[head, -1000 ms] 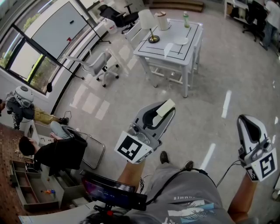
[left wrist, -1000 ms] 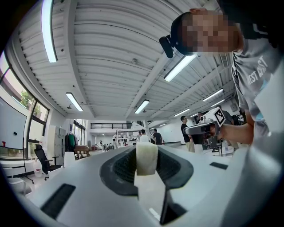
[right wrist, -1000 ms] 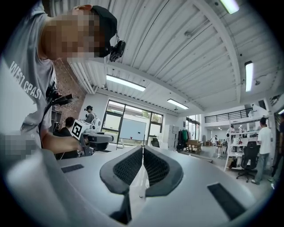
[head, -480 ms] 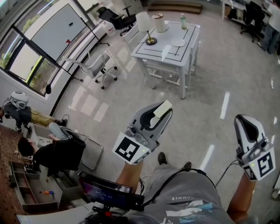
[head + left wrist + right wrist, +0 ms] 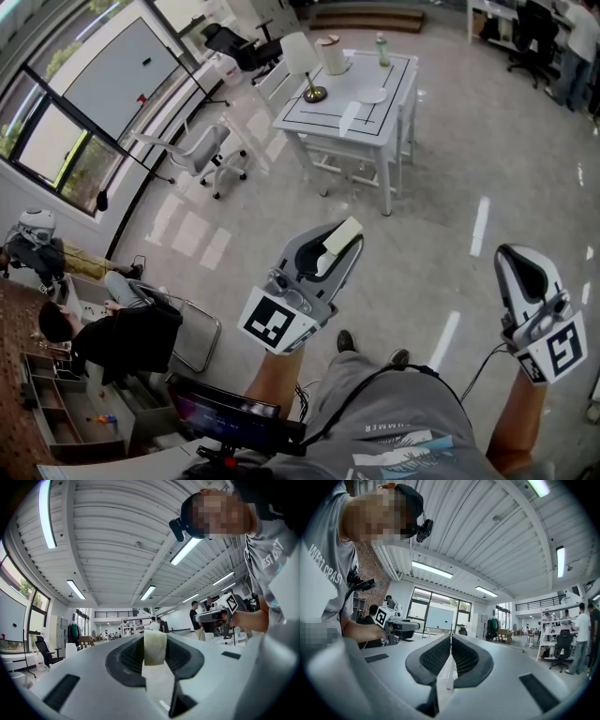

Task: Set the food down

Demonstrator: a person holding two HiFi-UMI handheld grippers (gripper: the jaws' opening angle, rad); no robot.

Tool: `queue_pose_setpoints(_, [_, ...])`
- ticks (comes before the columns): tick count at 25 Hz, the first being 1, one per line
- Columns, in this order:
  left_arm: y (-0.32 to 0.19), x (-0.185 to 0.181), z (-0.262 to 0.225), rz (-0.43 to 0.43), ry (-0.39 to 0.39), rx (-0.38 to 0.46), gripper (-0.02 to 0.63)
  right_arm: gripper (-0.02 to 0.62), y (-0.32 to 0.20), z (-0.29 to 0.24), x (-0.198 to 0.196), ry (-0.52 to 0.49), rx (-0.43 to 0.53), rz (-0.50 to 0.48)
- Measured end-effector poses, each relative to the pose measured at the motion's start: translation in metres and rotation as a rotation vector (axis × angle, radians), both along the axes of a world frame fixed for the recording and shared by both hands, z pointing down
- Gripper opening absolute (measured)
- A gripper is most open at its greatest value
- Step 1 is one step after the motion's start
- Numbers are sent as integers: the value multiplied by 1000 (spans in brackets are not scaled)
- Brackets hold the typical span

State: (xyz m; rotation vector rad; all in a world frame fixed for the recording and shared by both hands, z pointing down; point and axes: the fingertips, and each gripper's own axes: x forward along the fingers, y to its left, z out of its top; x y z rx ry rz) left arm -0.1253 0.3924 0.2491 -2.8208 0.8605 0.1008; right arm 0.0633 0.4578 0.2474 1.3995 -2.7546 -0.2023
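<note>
My left gripper (image 5: 339,239) is held out over the floor and is shut on a pale cream block of food (image 5: 341,234). In the left gripper view the food (image 5: 154,645) stands upright between the jaws of the left gripper (image 5: 154,641). My right gripper (image 5: 517,261) hangs at the right, jaws pressed together with nothing in them; the right gripper view shows the right gripper (image 5: 450,641) with its ribbed pads (image 5: 465,657) meeting. A white table (image 5: 347,80) stands far ahead, bearing a lamp (image 5: 302,58), a paper roll (image 5: 330,54), a bottle (image 5: 382,49) and a plate (image 5: 372,95).
A white office chair (image 5: 202,150) stands left of the table. A seated person (image 5: 117,328) and a folding chair (image 5: 192,337) are at the lower left. A dark screen (image 5: 230,417) is close below me. Shiny floor lies between me and the table.
The head view has swung a little, so the table sits further left and higher in the picture. Both grippers keep their pose and the left keeps its hold on the food.
</note>
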Motion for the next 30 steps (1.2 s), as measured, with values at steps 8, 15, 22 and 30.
queue_pose_setpoints(8, [-21, 5, -2, 2, -20, 10, 101, 9, -24, 4, -7, -15, -20, -22])
queue_pose_setpoints(15, [-81, 7, 1, 31, -18, 6, 101, 9, -77, 11, -9, -15, -41, 5])
queue_pose_setpoints(22, [-141, 0, -4, 82, -7, 15, 101, 9, -133, 6, -24, -9, -37, 46])
queue_pose_setpoints(30, [-196, -12, 5, 127, 7, 11, 101, 9, -185, 6, -49, 25, 4, 76])
